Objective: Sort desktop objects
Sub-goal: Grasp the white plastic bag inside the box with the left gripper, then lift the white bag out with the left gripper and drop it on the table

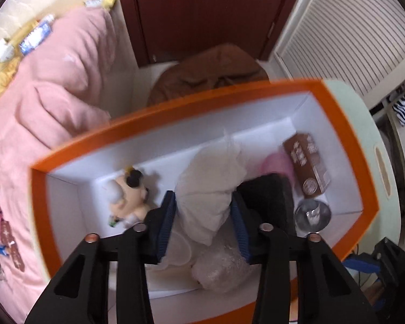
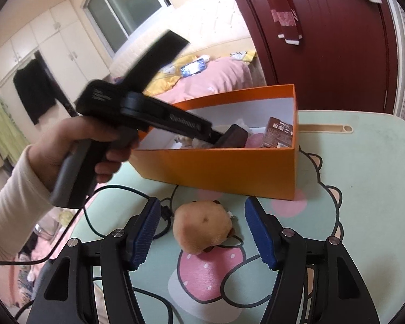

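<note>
Now the left gripper [image 1: 203, 217] points steeply down into the orange box [image 1: 345, 124], its blue pads pressed against either side of a soft white bundle [image 1: 208, 189] and gripping it. To the left of that gripper, on the box floor, lies a small doll with black hair [image 1: 128, 197]; to its right lie a black pouch [image 1: 270, 197] and a round silver tin [image 1: 311, 213], with a pink thing [image 1: 276, 163] and a brown carton [image 1: 306, 167] farther ahead on that side. Just beneath the gripper sits a clear bubble-wrapped packet [image 1: 221, 270]. In the right wrist view a person's hand [image 2: 75, 145] holds the left gripper's handle at the near left corner of the box. The right gripper [image 2: 202, 229] hangs over the bench [image 2: 364, 162] with its jaws apart and closed on nothing. A tan plush toy [image 2: 202, 229] lies on the bench between its pads, clear of both, just in front of the box's near wall. A black cable [image 2: 94, 216] runs past the left pad.
</note>
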A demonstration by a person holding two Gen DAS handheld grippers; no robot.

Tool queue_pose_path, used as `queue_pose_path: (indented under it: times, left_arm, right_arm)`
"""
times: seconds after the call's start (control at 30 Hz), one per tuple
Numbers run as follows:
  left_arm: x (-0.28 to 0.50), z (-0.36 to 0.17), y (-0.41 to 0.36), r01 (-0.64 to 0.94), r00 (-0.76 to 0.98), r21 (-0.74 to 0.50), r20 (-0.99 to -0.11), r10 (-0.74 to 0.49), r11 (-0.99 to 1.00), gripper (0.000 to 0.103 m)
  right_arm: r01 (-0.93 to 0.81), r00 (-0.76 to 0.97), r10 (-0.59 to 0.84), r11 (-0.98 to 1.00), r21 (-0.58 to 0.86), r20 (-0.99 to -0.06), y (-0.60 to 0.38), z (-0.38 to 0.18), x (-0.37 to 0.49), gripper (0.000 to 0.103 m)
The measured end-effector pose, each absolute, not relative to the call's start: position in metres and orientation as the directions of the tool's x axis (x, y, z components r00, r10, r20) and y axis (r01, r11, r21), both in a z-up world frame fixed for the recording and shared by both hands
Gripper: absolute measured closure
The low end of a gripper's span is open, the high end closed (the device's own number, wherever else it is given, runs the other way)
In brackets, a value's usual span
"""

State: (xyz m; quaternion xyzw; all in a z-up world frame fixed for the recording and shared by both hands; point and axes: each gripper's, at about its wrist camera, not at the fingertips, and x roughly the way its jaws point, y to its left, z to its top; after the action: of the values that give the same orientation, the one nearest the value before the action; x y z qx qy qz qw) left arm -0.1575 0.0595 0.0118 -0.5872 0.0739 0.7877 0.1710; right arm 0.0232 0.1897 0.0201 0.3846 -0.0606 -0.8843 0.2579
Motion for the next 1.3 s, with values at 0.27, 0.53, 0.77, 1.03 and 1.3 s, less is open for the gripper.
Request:
queue_pose_path:
  times: [0.27,0.53,0.77,1.03,1.3]
  left_arm:
    - [-0.136,0.064,0.035,-0.336,-0.409,-0.150,-0.866,0.287,-0.930,0.077]
    - [-0.078,0.120,-0.006,-0.333,-0.492,-0.220,-0.789,0.368,-0.917,0.076]
    - [-0.021,0.063,-0.014,-0.319,-0.362,-0.272,-0.851,0.382,-0.908,0.076]
    - [-0.005,0.013,-0.011,-0.247,-0.391,-0.196,-0.876,0.283,-0.949,0.075]
    - [0.008,0.030,-0.028,-0.188,-0.510,-0.231,-0.808,0.296,-0.955,0.033]
  right_arm:
    - [0.398,-0.576,-0.505,-0.860,0.320,-0.643,0.194,0.022,0.020,0.038]
    - [0.391,-0.579,-0.494,-0.866,0.310,-0.649,0.193,0.022,0.020,0.038]
    - [0.402,-0.602,-0.511,-0.858,0.320,-0.613,0.200,0.033,0.026,0.038]
    - [0.419,-0.521,-0.624,-0.782,0.462,-0.583,0.195,0.069,-0.012,0.038]
    - [0.312,-0.371,-0.392,-0.906,0.285,-0.842,0.144,0.067,-0.094,0.041]
